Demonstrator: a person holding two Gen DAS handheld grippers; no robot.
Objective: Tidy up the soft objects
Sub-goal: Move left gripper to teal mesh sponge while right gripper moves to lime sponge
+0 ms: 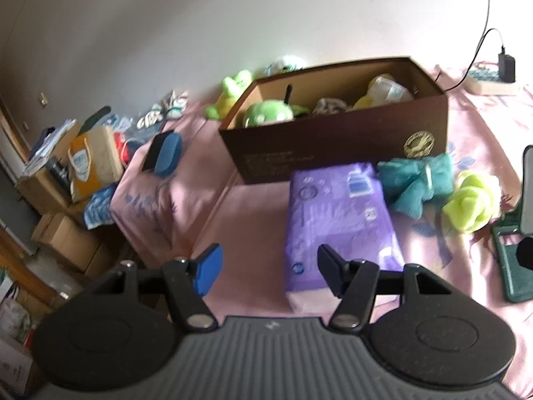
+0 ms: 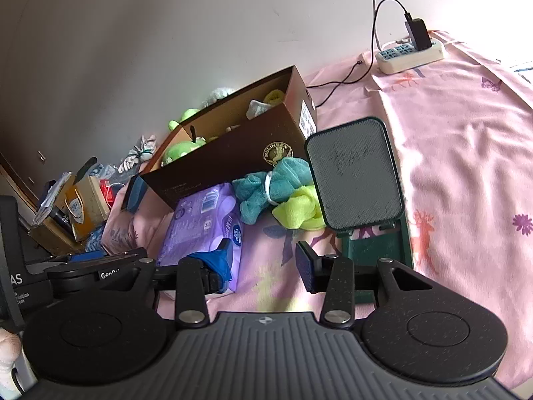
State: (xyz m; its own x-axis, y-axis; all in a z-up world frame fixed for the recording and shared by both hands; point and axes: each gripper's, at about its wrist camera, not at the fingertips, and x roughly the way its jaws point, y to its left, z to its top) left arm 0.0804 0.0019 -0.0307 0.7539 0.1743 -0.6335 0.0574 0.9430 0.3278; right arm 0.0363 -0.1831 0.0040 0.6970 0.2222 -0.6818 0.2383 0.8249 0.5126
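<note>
Bedsheet (image 2: 466, 133), pink with printed deer and flowers, covers the bed and carries everything. Brown cardboard box (image 1: 333, 146) sits open on it near the white wall, gold round emblem on its front side. Inside the box: a green plush (image 1: 266, 113) at the left end, a grey-white soft item in the middle, yellow and white soft things (image 1: 383, 91) at the right end. Another green plush (image 1: 230, 93) lies outside, behind the box's left corner.

Purple wipes pack (image 1: 336, 216) lies flat just in front of the box, long side running toward the cameras. Dark green stand (image 2: 356, 180) with a mesh panel stands upright to the right of the pack. Teal cloth bundle (image 1: 416, 180), tied with a white band, lies against the box front, right of the pack. Lime-yellow cloth (image 1: 469, 203) lies just beside the teal one, touching it in the right wrist view, next to the stand.

White power strip (image 2: 409, 51) with a black charger plugged in sits far back on the sheet.

Left claw (image 1: 266, 268): jaws wide apart, nothing between them, right finger over the pack's near corner. Right claw (image 2: 263, 260): jaws part-open, empty, over bare sheet; its left finger overlaps the pack's near edge, contact unclear.
</note>
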